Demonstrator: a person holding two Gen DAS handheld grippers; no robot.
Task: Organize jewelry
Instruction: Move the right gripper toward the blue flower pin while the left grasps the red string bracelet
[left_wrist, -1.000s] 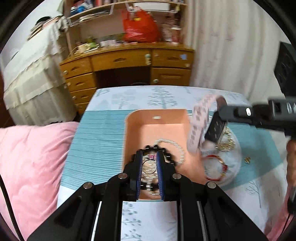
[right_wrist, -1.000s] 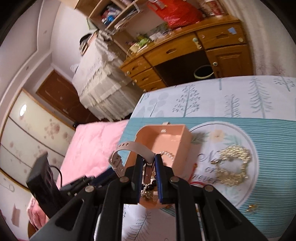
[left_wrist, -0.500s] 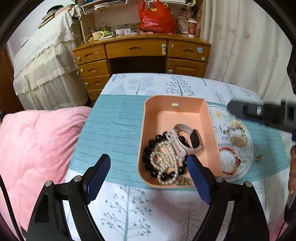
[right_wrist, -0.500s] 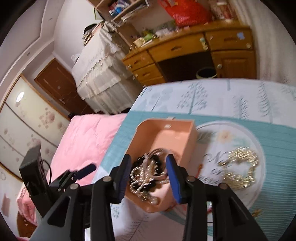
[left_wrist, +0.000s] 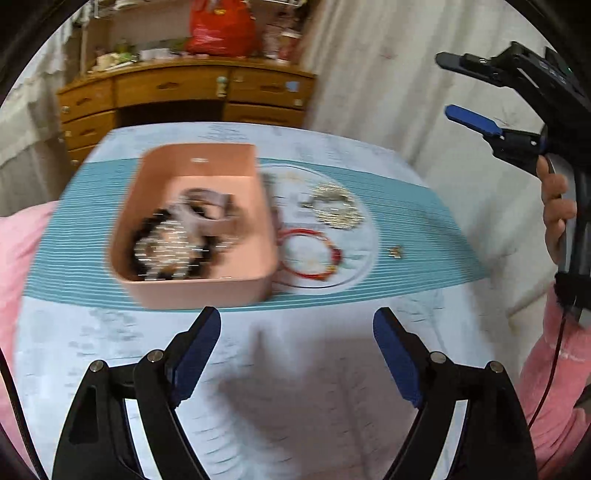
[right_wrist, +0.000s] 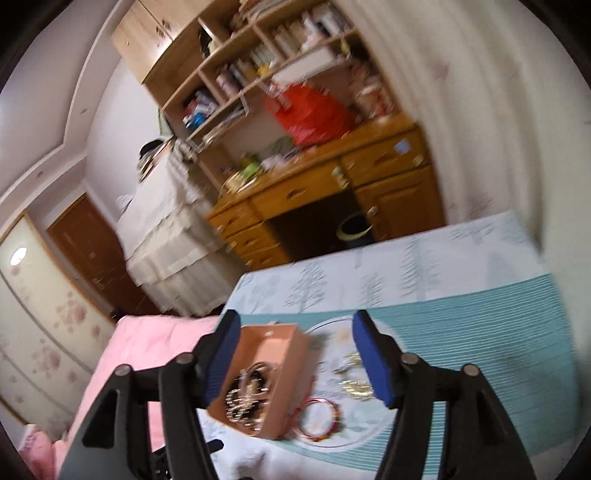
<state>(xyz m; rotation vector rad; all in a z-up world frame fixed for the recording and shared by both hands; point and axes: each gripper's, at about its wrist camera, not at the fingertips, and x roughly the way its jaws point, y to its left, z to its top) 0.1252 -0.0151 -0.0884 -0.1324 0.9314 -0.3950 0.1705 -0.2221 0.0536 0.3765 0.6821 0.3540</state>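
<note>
A pink tray on the table holds a pale pink watch, a black bead bracelet and a pearl strand. It also shows in the right wrist view. Right of it, on a round white mat, lie a red bangle and a gold chain. A small gold piece lies further right. My left gripper is open and empty, above the table's near part. My right gripper is open and empty, raised high at the right.
The table has a teal striped cloth with a tree-print border. A pink quilt lies at the left. A wooden desk with a red bag stands behind, and a curtain hangs at the right.
Both grippers opened and let the jewelry and watch drop into the pink tray. Both then pulled back and up; the right gripper rose well above the table.
</note>
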